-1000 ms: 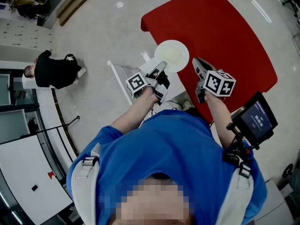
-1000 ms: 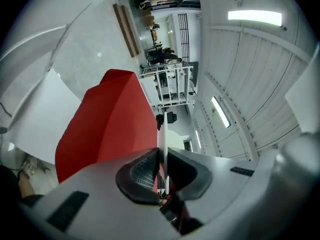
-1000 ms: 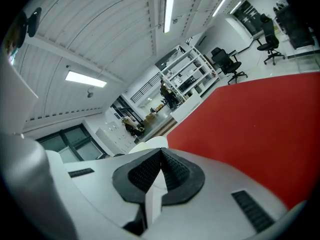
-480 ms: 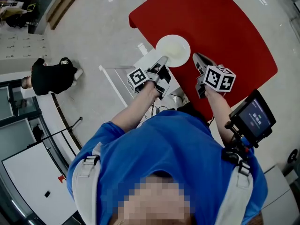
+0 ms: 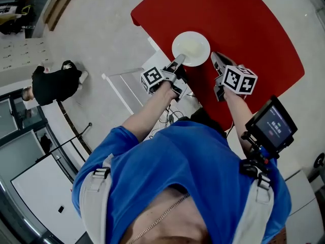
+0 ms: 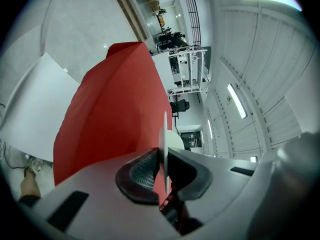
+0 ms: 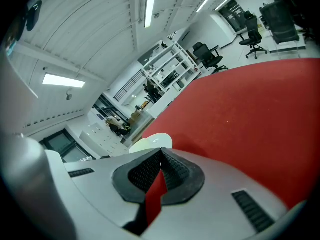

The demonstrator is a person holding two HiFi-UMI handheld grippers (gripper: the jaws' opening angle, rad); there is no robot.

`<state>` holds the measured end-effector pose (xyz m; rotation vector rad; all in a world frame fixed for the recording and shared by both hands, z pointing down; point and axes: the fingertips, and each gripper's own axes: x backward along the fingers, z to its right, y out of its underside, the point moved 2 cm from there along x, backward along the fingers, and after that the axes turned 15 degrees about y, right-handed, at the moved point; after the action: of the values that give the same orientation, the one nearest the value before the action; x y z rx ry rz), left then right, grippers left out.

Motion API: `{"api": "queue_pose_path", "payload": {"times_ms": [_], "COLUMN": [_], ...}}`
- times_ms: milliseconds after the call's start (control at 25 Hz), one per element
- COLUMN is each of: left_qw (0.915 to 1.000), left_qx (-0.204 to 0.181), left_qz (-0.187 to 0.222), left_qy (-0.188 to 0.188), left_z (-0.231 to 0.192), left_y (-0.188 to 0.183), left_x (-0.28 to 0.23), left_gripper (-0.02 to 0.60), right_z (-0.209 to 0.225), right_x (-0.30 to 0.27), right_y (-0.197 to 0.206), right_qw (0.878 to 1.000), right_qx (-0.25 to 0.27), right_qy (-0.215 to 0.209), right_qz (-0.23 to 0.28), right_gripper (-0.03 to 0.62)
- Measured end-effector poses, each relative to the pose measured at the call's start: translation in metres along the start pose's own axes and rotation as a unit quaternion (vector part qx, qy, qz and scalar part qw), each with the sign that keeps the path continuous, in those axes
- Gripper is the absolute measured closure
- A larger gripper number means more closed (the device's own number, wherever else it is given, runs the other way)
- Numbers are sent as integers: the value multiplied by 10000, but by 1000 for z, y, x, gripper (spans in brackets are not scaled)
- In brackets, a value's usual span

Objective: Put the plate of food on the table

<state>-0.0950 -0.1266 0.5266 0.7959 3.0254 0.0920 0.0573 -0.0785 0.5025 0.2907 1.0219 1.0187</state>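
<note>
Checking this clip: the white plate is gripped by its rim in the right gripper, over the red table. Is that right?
Not quite: it is the left gripper that grips the white plate by its rim over the red table. The left gripper view shows the rim clamped between its pads. The right gripper is shut on nothing.

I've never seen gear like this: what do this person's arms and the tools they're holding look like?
The left gripper and right gripper are each a pale grey tapering beak with dark ribbed pads and a white cube of black square markers. The person wears a blue short-sleeved shirt and grey shoulder straps.
</note>
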Motion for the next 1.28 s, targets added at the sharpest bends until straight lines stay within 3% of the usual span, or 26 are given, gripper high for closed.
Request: {"api": "queue_pose_path", "payload": {"times_ms": [760, 1280], "left_qw": [9990, 9968], "left_qx": [199, 61], "left_qz": [-265, -450], "left_qy": [-296, -652], "left_z": [-15, -13], "left_y": [14, 17], "left_x": [-12, -13], "left_gripper": [551, 552], "right_z": [9, 10], "right_x": [6, 7], "right_y": [9, 14], "right_qw": [9995, 9990], "right_qx": [-157, -254], "right_qy": [227, 285], "right_qz": [-171, -237], "right_gripper": [592, 592]}}
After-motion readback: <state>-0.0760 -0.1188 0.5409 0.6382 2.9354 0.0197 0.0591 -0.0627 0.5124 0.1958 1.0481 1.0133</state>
